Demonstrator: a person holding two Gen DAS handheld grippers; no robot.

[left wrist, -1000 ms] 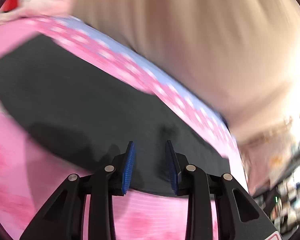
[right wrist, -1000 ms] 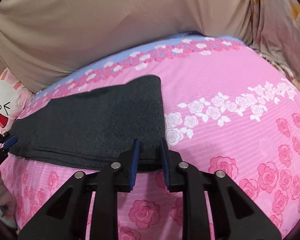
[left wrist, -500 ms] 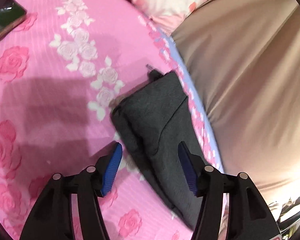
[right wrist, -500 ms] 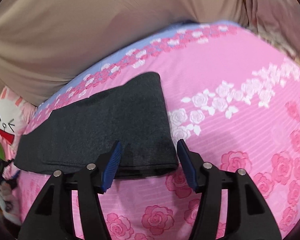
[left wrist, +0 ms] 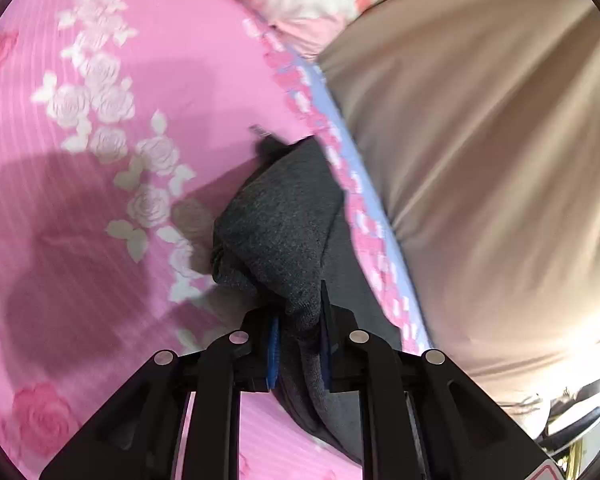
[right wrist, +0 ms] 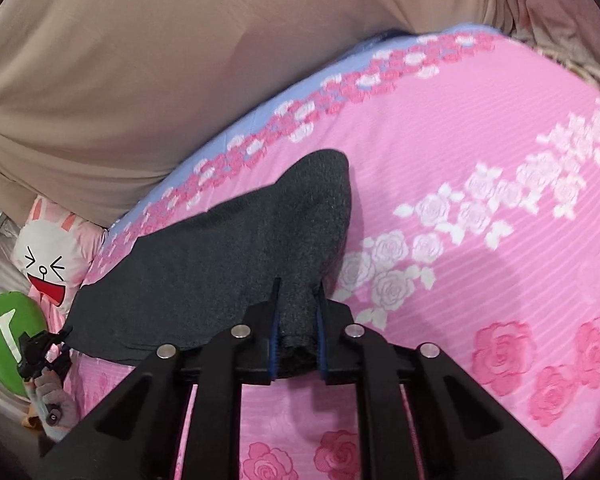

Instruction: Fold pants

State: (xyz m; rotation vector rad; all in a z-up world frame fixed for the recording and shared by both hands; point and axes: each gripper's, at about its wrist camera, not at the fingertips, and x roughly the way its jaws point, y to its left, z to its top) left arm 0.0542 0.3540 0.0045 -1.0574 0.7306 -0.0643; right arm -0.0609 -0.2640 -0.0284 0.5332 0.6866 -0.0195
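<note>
We pinch the pants (left wrist: 276, 216) at both ends: left gripper (left wrist: 298, 344) and right gripper (right wrist: 296, 328) each clamp cloth. Their long axis runs along the bed (right wrist: 480, 152) between our grippers, so the fold must carry one end over to the other.

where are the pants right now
The dark grey pants lie on the pink bedsheet near its blue edge, pinched by both the right gripper and left gripper.

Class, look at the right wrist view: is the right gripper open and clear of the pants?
No: the right gripper is shut, its fingers pinching a bunched corner of the dark grey pants.
</note>
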